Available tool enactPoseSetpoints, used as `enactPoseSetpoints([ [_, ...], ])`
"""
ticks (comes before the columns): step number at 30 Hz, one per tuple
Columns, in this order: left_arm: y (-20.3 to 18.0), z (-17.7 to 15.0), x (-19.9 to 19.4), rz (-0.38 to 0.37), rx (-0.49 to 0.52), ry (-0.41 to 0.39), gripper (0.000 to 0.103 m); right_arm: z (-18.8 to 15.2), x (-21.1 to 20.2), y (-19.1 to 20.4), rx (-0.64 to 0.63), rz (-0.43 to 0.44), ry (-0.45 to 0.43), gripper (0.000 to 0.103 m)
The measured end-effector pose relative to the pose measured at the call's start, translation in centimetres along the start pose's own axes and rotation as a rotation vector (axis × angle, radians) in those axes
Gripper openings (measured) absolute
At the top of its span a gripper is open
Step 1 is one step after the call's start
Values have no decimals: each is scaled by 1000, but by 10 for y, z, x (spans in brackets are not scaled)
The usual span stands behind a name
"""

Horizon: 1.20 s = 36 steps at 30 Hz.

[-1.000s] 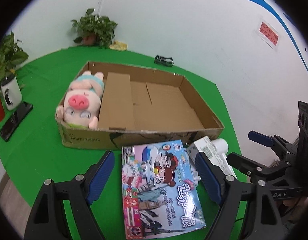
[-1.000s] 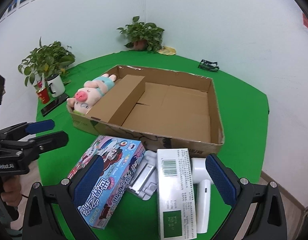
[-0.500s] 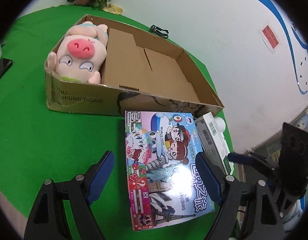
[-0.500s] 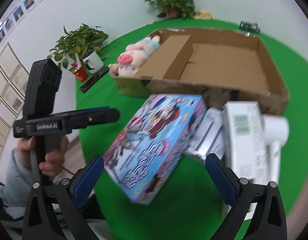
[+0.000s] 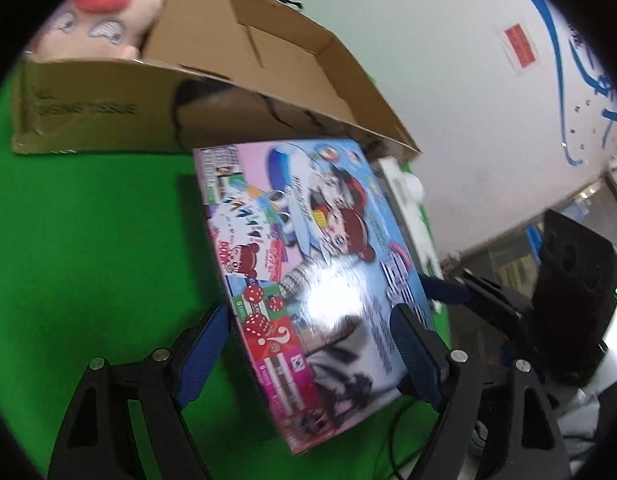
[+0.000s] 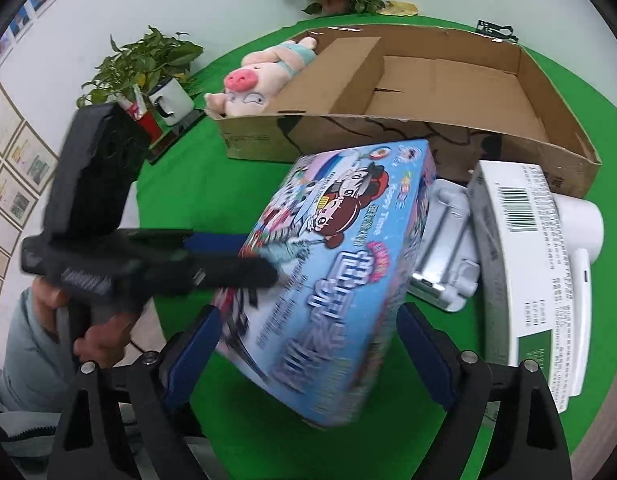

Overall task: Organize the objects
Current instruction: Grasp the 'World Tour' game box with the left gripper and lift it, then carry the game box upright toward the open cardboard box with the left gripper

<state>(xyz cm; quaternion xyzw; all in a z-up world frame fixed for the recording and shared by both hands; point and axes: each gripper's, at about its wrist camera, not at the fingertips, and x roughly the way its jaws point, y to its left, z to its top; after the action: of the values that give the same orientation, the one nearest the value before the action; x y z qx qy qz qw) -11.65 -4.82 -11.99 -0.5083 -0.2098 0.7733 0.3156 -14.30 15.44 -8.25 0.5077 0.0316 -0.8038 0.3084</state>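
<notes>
Glossy flat game box (image 6: 340, 280) lies before a matte corrugated carton (image 6: 448, 92).

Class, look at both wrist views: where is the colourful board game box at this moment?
The board game box sits on the green table just in front of the cardboard box, left of the white carton, between both sets of tongs.

Bright, even indoor light — white glare on the game box (image 5: 328, 292), motion blur, black fisheye corners.

Cardboard box (image 6: 408, 92) floor mostly free
</notes>
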Motion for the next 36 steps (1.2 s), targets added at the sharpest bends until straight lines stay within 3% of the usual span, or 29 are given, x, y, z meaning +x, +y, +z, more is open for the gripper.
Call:
enactPoseSetpoints([
  [2,-1,-3,-2,-20,-12,-14,81,0,-2,-4,-13,-26,-1,89],
  [7,13,0,0,28,-95,-16,81,6,-1,-13,-11,-49,7,87],
  [9,21,2,4,40,-129,-4,81,10,0,-16,-5,-54,13,82],
  [11,25,3,4,21,-152,-10,79,16,5,-20,2,-63,32,68],
  [12,25,3,4,13,-157,-8,79,18,9,-20,3,-66,48,66],
  [14,23,2,8,-9,-156,16,74,20,17,-19,6,-43,75,65],
  [20,26,-5,7,-35,-195,-5,71,13,21,-21,31,-25,72,64],
  [25,22,-9,4,34,-189,-22,53,4,18,-18,30,-38,44,64],
  [32,-3,-14,-6,108,-124,-45,51,-1,2,-25,62,-10,-47,56],
  [36,-24,-12,-13,166,-86,-99,51,5,-15,-26,44,-16,-120,54],
])
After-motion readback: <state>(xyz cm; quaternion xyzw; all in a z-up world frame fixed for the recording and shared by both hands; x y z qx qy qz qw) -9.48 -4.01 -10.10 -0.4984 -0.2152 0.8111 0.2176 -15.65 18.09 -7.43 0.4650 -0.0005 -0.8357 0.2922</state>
